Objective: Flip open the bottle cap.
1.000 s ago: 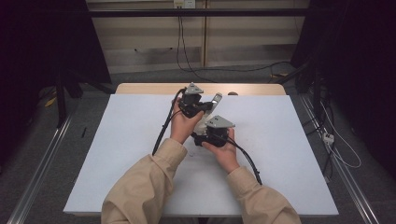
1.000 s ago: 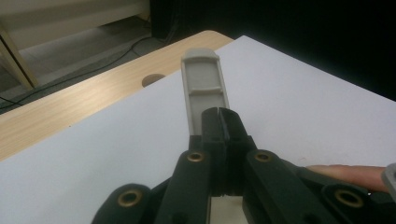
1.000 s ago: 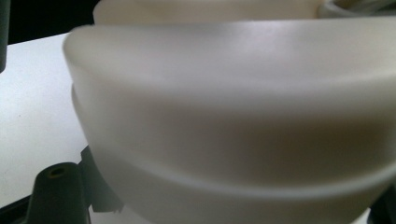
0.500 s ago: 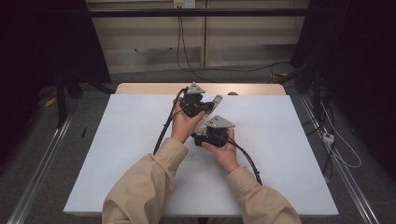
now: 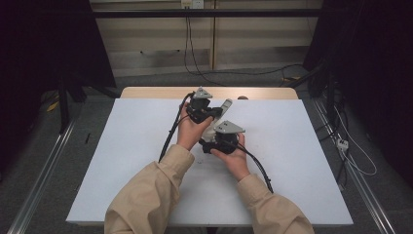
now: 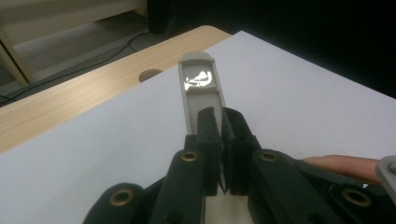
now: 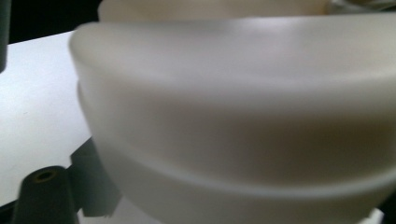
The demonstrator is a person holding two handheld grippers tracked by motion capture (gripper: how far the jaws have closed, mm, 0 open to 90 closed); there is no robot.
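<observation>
I hold a long, flat grey plastic piece (image 6: 201, 88) between my two tongs, above the middle of the white table sheet (image 5: 122, 161). My left gripper (image 6: 219, 140) is clenched on its near end; in the left gripper view the piece runs straight away from the jaws toward the upper middle of the frame, so its long axis continues the jaws' line. My right gripper (image 5: 214, 132) sits lower right in the high view. Its jaws have just been opening; pale plastic is close before its camera, but I cannot tell if they press it. The left hand is surely holding.
</observation>
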